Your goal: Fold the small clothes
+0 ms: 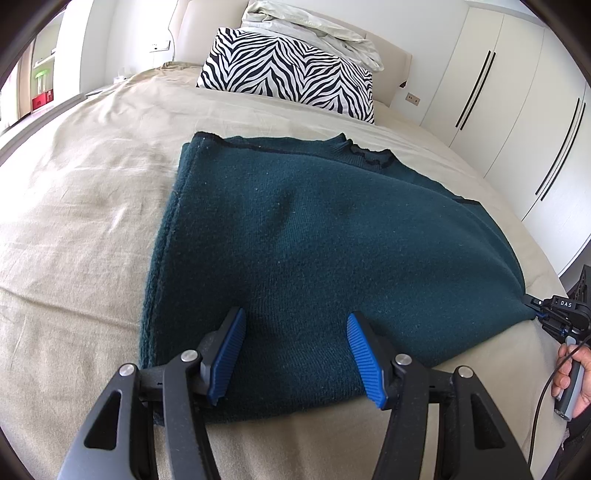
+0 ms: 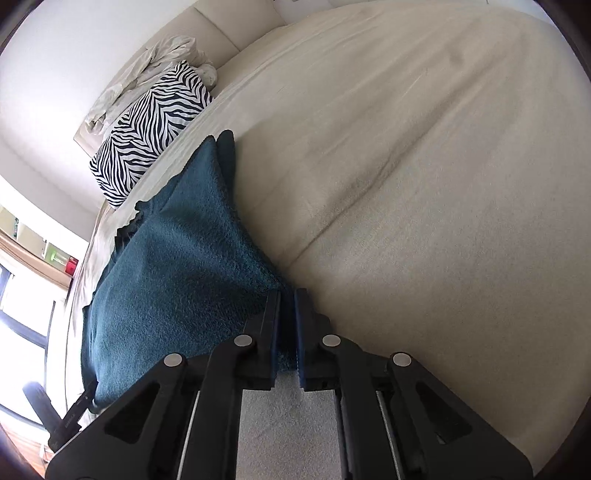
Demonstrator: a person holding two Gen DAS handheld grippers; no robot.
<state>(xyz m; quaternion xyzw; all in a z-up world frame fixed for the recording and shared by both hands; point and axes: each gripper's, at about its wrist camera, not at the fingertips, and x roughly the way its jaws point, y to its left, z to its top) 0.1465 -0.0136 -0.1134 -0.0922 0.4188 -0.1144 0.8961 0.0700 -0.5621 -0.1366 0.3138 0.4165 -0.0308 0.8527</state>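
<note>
A dark teal knit sweater (image 1: 295,236) lies folded on the beige bed sheet (image 1: 74,221). My left gripper (image 1: 295,321) is open over the sweater's near edge, with its blue pads (image 1: 229,354) on either side of the cloth. My right gripper (image 2: 286,295) is shut on the sweater's corner (image 2: 184,266); it also shows in the left wrist view (image 1: 539,314) at the sweater's right corner, held by a hand (image 1: 572,373).
A zebra-striped pillow (image 1: 291,74) and a crumpled pale duvet (image 1: 314,26) lie at the bed's head. White wardrobe doors (image 1: 517,110) stand to the right. Bare sheet (image 2: 424,184) spreads beside the sweater.
</note>
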